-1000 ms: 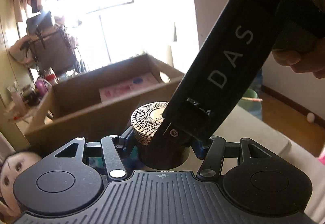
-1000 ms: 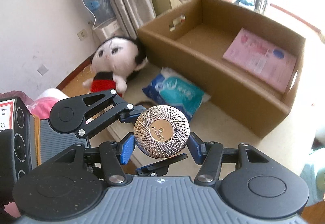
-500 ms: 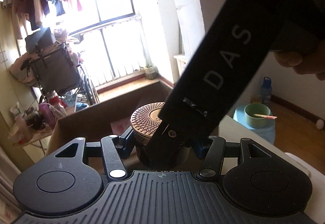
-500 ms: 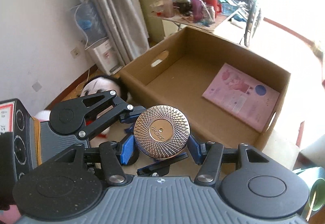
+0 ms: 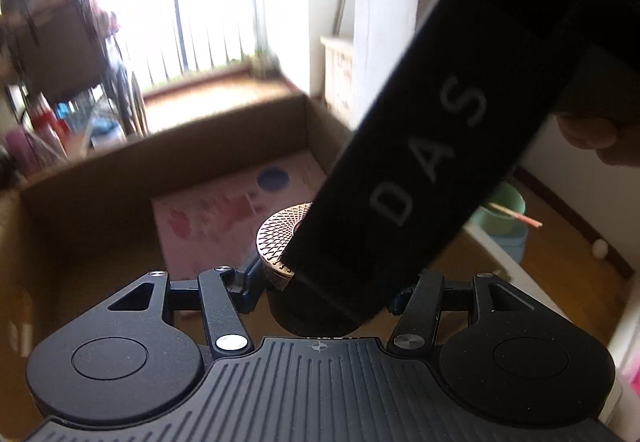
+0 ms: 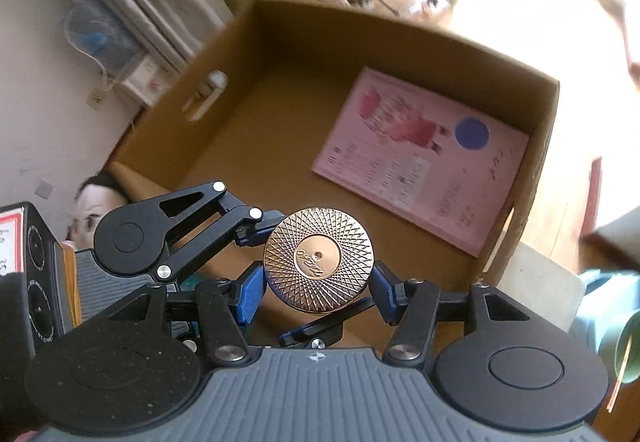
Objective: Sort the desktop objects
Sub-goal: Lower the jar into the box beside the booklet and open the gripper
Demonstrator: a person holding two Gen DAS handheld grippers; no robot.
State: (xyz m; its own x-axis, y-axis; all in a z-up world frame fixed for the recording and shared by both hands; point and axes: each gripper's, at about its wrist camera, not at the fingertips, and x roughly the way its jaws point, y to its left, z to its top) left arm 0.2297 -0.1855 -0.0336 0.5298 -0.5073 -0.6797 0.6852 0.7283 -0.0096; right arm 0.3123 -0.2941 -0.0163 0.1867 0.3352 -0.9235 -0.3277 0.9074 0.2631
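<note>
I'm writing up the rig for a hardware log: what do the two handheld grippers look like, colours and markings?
Both grippers, left and right, have black linkage arms with silver pivot screws, blue pads on the jaws, round black discs either side, and a ribbed base. The right one's base looks grey, and its black body carries white letters "DAS". A bare hand shows, no sleeve visible.

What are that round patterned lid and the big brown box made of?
The lid looks like metal with a coppery-gold sheen: engraved crisscross lines catch the light; coated plastic is possible. The box looks like plain matte cardboard: brown, thin folded walls, a cut-out handle slot.
</note>
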